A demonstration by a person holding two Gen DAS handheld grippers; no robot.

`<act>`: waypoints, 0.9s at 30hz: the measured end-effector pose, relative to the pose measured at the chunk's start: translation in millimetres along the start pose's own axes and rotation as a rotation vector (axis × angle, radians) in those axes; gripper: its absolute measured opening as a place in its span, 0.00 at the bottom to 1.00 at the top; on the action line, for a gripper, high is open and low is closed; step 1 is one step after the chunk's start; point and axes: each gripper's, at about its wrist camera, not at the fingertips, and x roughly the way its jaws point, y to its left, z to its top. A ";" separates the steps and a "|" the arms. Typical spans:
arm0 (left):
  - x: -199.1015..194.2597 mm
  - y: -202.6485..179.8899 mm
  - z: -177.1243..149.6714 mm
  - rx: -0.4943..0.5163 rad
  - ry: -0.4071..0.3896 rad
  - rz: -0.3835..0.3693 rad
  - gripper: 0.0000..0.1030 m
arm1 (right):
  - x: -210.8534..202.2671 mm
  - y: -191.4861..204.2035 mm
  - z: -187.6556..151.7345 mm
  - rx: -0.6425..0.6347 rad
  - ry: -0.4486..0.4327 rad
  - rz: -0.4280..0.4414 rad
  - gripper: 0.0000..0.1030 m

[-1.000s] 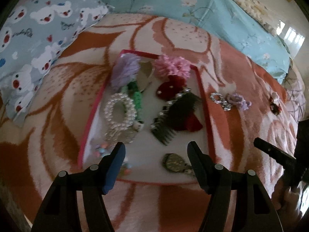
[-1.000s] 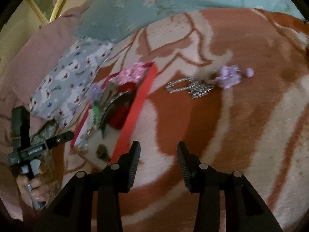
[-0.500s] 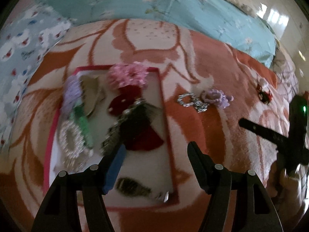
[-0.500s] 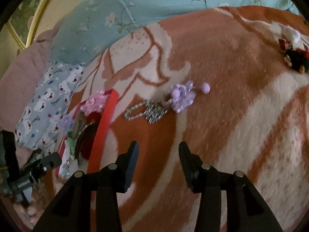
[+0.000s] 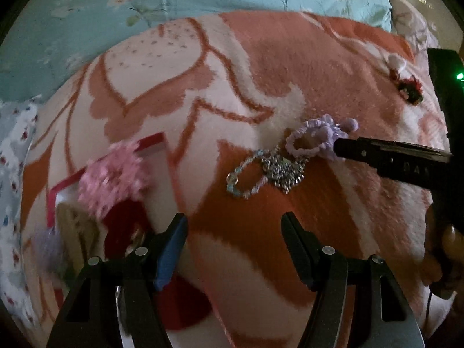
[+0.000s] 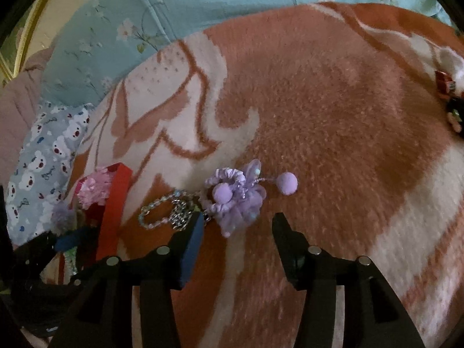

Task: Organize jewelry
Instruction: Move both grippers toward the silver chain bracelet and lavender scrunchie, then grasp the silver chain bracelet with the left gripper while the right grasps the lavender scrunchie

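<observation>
Left wrist view: the left tool (image 5: 233, 226) hangs open and empty over the blanket (image 5: 261, 58). Just beyond it lies the beaded bracelet (image 5: 261, 171), touching the purple scrunchie (image 5: 314, 139); the red tray (image 5: 95, 171) sits to the bracelet's left.

Right wrist view: the right tool (image 6: 236, 226) is open, empty, nearly at the scrunchie (image 6: 235, 200). It looks soft and light; pinching the ruffled body seems safer than the dangling pom-poms.

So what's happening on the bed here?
A person is tidying jewelry with a gripper in each hand. The right gripper, open, is closing in on a purple flower hair tie lying beside a beaded bracelet on the blanket. The left gripper hovers open and empty. Several pieces already sit in the red-edged tray.
</observation>
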 end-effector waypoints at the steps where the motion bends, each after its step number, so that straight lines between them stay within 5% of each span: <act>1: 5.9 -1.2 4.4 0.008 0.007 -0.004 0.64 | 4.1 -0.6 2.3 -0.002 0.004 0.000 0.50; 10: 69.7 1.9 38.9 0.030 0.101 -0.026 0.58 | 24.7 0.0 16.3 -0.037 0.016 -0.033 0.44; 13: 80.3 -4.3 38.8 0.069 0.104 0.004 0.48 | 25.6 0.7 17.1 -0.054 0.012 -0.045 0.32; 15: 79.1 -7.1 38.6 0.088 0.091 -0.003 0.22 | 24.1 0.5 16.6 -0.054 0.005 -0.043 0.26; 18: 70.3 -4.4 38.0 0.066 0.083 -0.043 0.07 | 16.6 0.3 15.0 -0.047 -0.012 -0.036 0.18; 27: 29.0 5.6 15.2 -0.048 0.009 -0.156 0.07 | -25.9 -5.4 0.6 0.002 -0.069 0.045 0.17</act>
